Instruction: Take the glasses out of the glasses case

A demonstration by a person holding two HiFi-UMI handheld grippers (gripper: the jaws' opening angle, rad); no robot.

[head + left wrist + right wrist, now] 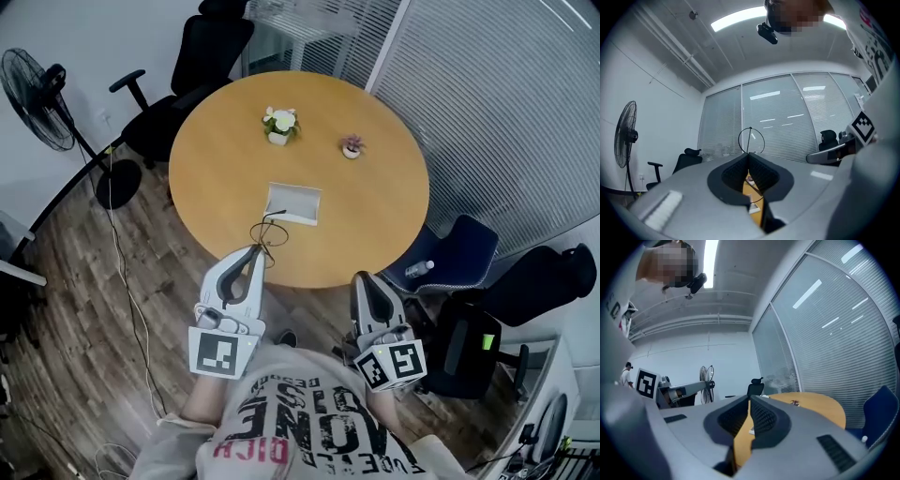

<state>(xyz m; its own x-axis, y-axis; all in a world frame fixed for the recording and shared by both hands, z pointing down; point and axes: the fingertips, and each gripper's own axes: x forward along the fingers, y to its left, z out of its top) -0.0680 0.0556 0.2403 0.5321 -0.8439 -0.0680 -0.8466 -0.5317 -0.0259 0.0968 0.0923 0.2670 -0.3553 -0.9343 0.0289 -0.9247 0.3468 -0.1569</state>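
Observation:
A light grey glasses case (293, 203) lies on the round wooden table (375, 216), near its front edge. Thin wire-framed glasses (269, 230) hang over that edge, just in front of the case, pinched at the tips of my left gripper (258, 253). In the left gripper view one round wire rim (749, 139) stands up above the shut left gripper (749, 155). My right gripper (364, 279) is held level beside the table's front edge, to the right of the case. In its own view the right gripper (750, 401) is shut with nothing between its pads.
Two small potted plants (279, 124) (352, 146) stand on the far half of the table. Black office chairs (192, 66) and a standing fan (42, 89) are on the left. A blue chair (459, 253) with a bottle (419, 268) is on the right.

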